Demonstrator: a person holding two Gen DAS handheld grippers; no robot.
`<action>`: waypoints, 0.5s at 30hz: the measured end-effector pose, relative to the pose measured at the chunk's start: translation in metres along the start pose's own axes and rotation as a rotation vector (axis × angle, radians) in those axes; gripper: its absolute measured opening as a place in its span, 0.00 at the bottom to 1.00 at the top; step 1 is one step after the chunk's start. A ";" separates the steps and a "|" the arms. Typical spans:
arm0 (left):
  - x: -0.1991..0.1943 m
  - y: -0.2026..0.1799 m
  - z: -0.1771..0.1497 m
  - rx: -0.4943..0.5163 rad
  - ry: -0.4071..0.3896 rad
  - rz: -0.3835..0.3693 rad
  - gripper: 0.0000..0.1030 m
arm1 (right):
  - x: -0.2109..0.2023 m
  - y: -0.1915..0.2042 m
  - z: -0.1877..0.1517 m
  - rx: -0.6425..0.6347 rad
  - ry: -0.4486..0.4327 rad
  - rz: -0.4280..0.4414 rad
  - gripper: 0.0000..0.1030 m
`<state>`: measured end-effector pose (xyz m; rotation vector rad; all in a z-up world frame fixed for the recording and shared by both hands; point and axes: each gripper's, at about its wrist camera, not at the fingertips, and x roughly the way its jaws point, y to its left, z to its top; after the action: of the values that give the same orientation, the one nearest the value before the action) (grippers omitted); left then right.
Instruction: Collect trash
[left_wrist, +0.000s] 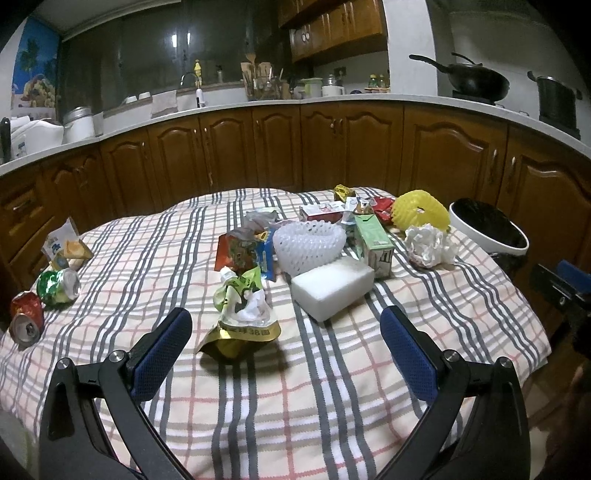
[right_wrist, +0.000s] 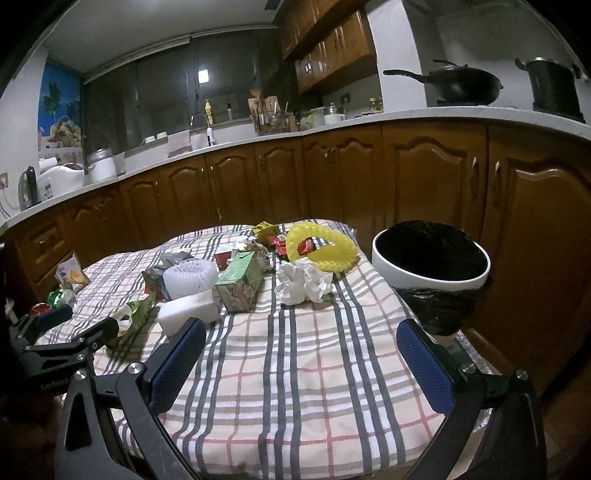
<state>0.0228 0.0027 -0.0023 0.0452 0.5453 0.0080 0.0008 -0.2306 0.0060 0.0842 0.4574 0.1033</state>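
Both hand-held grippers, left (left_wrist: 286, 347) and right (right_wrist: 301, 360), spread wide above littered tablecloth (right_wrist: 295, 369)

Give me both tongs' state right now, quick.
Left tongs: open, empty, hovering over the green-gold pouch.
Right tongs: open, empty, above bare tablecloth.

Crumpled wrappers (left_wrist: 243, 314), cans (left_wrist: 59, 286), cartons (left_wrist: 373, 243), foam nets (left_wrist: 308, 245) strewn on checked cloth; lined bin (right_wrist: 430, 258) beside.
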 end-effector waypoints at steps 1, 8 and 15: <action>0.001 0.000 0.000 0.001 0.002 -0.001 1.00 | 0.000 -0.001 0.000 0.002 0.000 0.001 1.00; 0.010 0.000 0.002 -0.002 0.028 -0.012 1.00 | 0.005 -0.004 0.002 0.013 0.019 0.019 1.00; 0.027 0.006 0.018 -0.028 0.061 -0.058 1.00 | 0.023 -0.010 0.012 0.052 0.058 0.090 0.92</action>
<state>0.0546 0.0082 -0.0007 0.0022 0.6077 -0.0393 0.0277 -0.2387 0.0061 0.1527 0.5144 0.1826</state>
